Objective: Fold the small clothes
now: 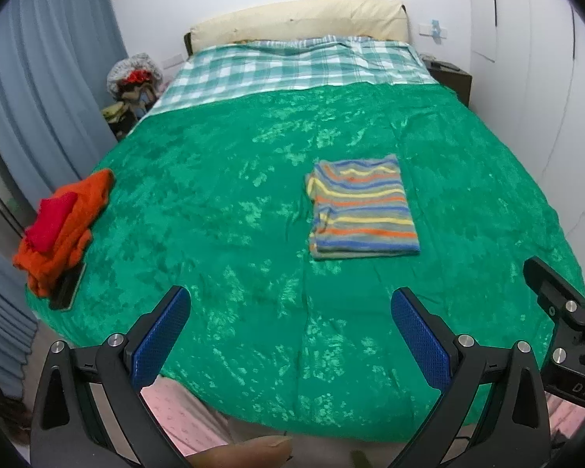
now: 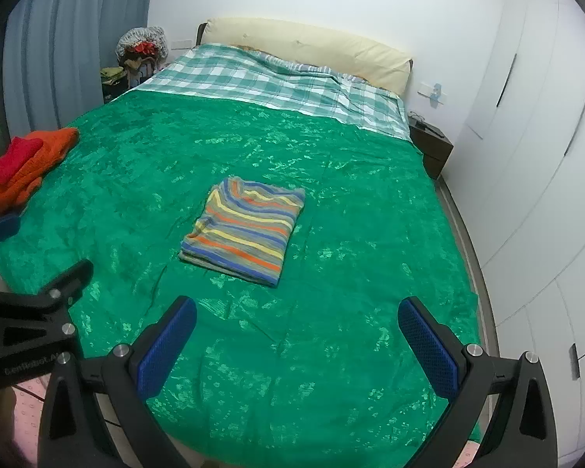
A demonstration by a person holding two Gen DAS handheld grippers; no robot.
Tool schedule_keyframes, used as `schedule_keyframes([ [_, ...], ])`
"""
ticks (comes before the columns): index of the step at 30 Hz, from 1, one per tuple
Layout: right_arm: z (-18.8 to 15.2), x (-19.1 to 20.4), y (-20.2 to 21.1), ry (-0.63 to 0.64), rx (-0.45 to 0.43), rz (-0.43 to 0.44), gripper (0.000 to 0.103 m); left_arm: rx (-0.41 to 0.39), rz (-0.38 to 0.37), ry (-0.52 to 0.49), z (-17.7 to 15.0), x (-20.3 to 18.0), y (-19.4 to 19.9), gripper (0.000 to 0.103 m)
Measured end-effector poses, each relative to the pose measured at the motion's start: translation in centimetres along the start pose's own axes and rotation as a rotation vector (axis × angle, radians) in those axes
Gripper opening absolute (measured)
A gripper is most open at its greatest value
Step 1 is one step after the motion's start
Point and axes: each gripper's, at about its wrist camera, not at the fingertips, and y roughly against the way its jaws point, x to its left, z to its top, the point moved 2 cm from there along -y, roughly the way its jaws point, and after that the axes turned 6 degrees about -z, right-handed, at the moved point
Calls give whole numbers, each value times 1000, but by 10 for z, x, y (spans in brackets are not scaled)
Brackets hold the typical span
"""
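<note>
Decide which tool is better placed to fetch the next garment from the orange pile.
Probably left. The orange pile lies at the bed's left edge, nearer the open left tool; the right tool sits farther over.

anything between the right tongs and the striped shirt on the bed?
Nothing visible. The right tongs are open, with only bare green velvet bedspread between them and the folded multicolour striped shirt. The orange and red clothes pile sits far off at the bed's left edge.
</note>
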Motion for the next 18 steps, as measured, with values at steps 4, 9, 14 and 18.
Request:
schedule_keyframes([
  [4,1,-2,-2,4,6,-7,102,18,-26,18,0,0,-2,103],
  [9,1,-3,-5,4,15,-9,102,23,-21,20,1,-1,-2,103],
  [14,1,-3,-10,-2,27,1,102,22,-18,19,1,-1,-3,103],
  [18,2,-4,-11,-6,35,13,102,26,-20,22,1,-2,-4,103],
])
